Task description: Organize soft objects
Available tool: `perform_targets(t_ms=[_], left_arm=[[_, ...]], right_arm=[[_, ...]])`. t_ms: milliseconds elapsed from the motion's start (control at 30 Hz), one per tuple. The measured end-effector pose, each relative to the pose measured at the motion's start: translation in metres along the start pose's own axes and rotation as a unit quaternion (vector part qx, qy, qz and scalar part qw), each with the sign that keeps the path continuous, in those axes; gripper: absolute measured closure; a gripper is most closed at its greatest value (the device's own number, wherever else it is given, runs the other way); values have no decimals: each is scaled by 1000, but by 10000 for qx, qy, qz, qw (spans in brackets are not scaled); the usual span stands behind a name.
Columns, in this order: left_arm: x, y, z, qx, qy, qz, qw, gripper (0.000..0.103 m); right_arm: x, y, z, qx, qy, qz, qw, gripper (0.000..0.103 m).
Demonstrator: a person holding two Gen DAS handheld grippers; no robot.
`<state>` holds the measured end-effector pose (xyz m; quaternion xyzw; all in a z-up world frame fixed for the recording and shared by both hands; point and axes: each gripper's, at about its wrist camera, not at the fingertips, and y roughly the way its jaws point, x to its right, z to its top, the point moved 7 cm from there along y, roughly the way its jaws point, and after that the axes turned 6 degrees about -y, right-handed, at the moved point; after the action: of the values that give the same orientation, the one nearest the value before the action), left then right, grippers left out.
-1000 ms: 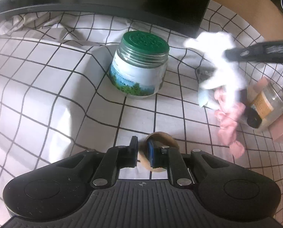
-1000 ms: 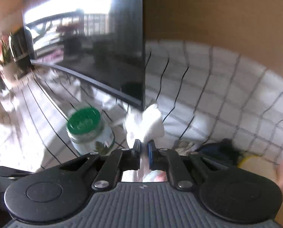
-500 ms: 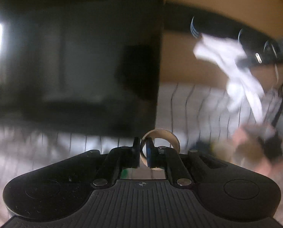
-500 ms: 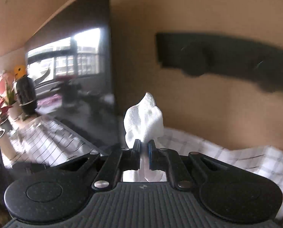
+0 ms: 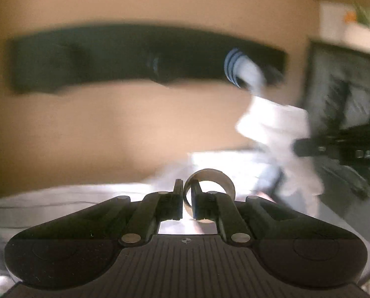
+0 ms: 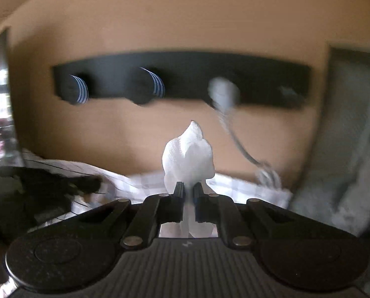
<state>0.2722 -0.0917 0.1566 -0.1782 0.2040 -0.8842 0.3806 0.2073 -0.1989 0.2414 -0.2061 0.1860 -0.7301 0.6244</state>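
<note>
My left gripper [image 5: 187,200] is shut on the wall of a small brown ring [image 5: 211,177], like a tape roll, and holds it up in the air. My right gripper [image 6: 188,197] is shut on a white cloth [image 6: 188,157] that stands up bunched between the jaws. The same white cloth [image 5: 277,126] shows at the right of the left wrist view, hanging from the right gripper's dark finger [image 5: 339,147]. Both views are blurred and face a tan wall with a black hook rail [image 6: 185,79].
The rail [image 5: 140,57] carries round pegs [image 6: 78,92], one with a grey cord [image 6: 237,139] hanging from it. A white checked tablecloth [image 6: 125,181] lies below. A dark screen [image 5: 346,94] stands at the right of the left wrist view.
Both grippers have risen from the table and swung toward the wall. The jar and the checked cloth have dropped out of view, and the hook rail now fills both views.
</note>
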Motion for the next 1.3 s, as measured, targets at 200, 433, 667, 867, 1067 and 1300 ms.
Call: perform_targets(t_ms=[200, 433, 667, 867, 1067, 1300], left_arm=[[39, 103, -34, -1858, -461, -480, 9803, 86], [26, 96, -43, -1685, -1145, -415, 9781, 84], [-25, -17, -60, 93, -1043, 9, 9945, 84], [-110, -114, -135, 312, -1403, 1339, 9805, 84], [-184, -180, -196, -168, -2448, 2080, 9468, 84], [-220, -232, -237, -274, -2923, 2210, 9300, 84]], right_arm=[[30, 17, -56, -392, 283, -131, 9987, 59], [9, 2, -125, -490, -147, -47, 9987, 46], [-42, -16, -145, -436, -707, 562, 9950, 39], [-126, -8, -131, -270, -1167, 1398, 9829, 39], [-233, 25, -120, -353, -1625, 2259, 9599, 39], [-324, 111, -106, -753, -1183, 2710, 9523, 71]])
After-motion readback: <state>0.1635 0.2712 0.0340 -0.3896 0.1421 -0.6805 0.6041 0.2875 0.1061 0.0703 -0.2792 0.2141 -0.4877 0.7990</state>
